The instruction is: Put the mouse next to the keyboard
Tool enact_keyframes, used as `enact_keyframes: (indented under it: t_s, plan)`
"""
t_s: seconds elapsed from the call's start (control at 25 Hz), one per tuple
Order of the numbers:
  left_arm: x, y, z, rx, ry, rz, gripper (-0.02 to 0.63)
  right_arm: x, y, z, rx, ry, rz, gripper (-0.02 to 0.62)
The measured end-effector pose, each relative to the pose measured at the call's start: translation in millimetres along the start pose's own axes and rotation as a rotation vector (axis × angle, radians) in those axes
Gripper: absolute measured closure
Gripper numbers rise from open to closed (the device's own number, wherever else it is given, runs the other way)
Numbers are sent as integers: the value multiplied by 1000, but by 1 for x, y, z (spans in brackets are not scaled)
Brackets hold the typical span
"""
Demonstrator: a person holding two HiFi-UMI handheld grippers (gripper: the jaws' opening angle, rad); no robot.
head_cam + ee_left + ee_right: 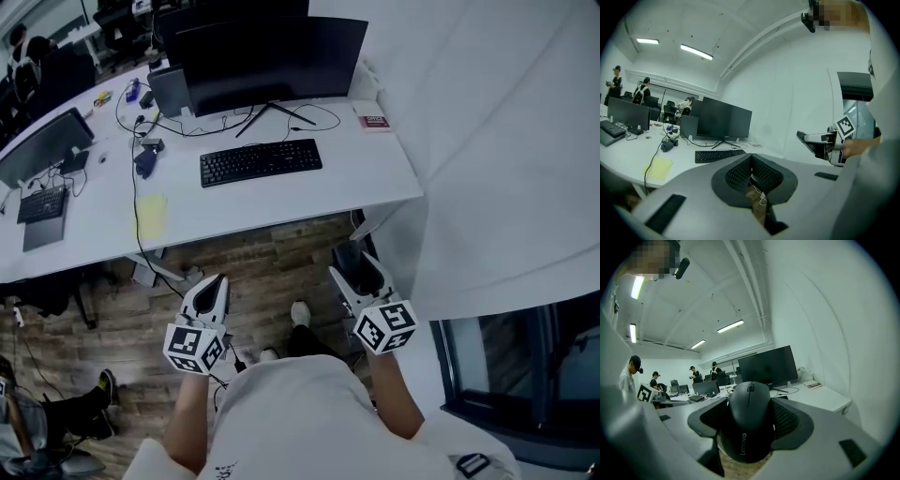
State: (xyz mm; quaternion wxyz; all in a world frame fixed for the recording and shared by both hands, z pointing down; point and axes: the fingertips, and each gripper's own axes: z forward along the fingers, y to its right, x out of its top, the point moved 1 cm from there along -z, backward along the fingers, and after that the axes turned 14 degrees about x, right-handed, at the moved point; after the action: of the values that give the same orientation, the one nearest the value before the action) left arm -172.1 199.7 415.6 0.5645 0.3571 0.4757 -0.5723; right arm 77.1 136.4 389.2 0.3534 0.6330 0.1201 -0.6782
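Black matte Lenovo computer mouse, wheel end far, clamped between right gripper jaws, in the air near the floor. Black flat rectangular keyboard lies flat, far, on white desk.

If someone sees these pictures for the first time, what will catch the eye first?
The black mouse fills the right gripper view, clamped between the jaws of the right gripper, which hangs over the wooden floor, short of the white desk. On that desk a black keyboard lies before a large dark monitor. The left gripper is shut on nothing.
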Motion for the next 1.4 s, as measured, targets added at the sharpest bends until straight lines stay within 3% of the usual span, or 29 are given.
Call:
enact_keyframes:
  t_s: [0.56,1.4]
  plan:
    - [24,6,75,21,-1,9,594,26,65,43,26,-4,3,293]
    - [41,54,170,48,-15,21,594,44,169,64,63,-21,25,293]
